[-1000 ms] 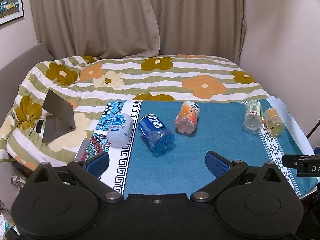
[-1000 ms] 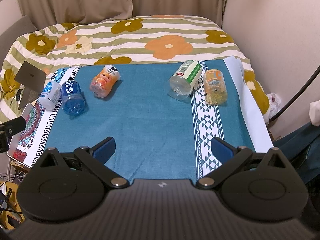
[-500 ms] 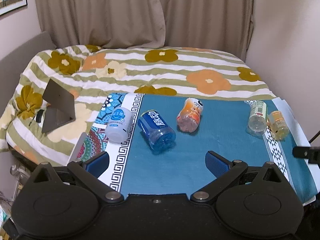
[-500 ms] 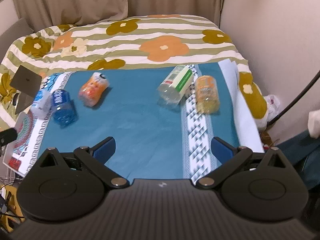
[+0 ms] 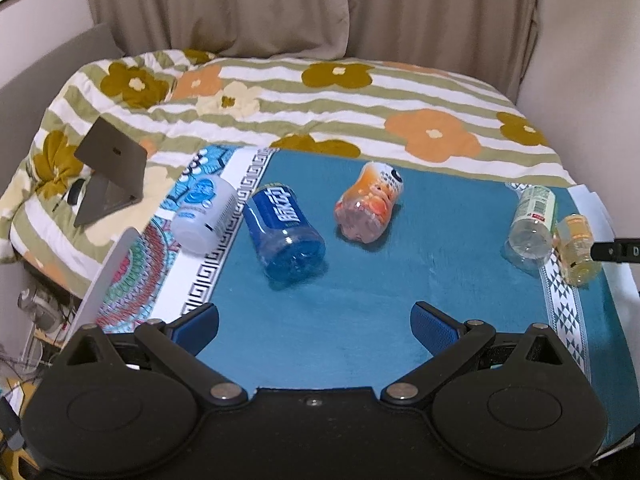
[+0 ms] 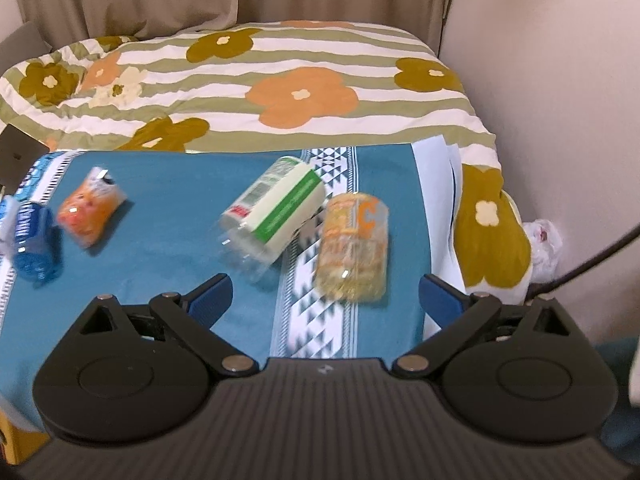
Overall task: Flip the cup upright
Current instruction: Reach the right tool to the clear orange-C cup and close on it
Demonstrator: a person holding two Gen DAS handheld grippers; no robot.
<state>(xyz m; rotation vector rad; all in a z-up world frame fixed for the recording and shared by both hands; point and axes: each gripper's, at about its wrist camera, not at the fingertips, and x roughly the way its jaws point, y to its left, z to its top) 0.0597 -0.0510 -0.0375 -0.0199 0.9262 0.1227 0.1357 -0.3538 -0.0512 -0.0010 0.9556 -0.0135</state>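
Several cut-bottle cups lie on their sides on a teal cloth [image 5: 360, 300]. In the left wrist view: a white cup [image 5: 204, 216], a blue cup [image 5: 284, 232], an orange cup [image 5: 370, 204], a green-labelled clear cup [image 5: 532, 220] and a yellow cup [image 5: 576, 248]. My left gripper [image 5: 316, 328] is open and empty, just short of the blue cup. My right gripper [image 6: 326, 300] is open and empty, close in front of the green-labelled cup [image 6: 276, 212] and the yellow cup [image 6: 354, 246]. The orange cup [image 6: 90, 212] and blue cup [image 6: 34, 244] lie to its left.
A flowered striped quilt [image 5: 320, 108] covers the bed behind the cloth. A grey folding stand [image 5: 108, 172] sits on the quilt at left. Curtains [image 5: 280, 8] hang behind, and a wall [image 6: 560, 80] stands close on the right. A black cable [image 6: 592, 260] runs at the right edge.
Both grippers moved forward toward the cups. The right gripper also swung right and now faces the green-labelled and yellow cups closely. Both stay open.
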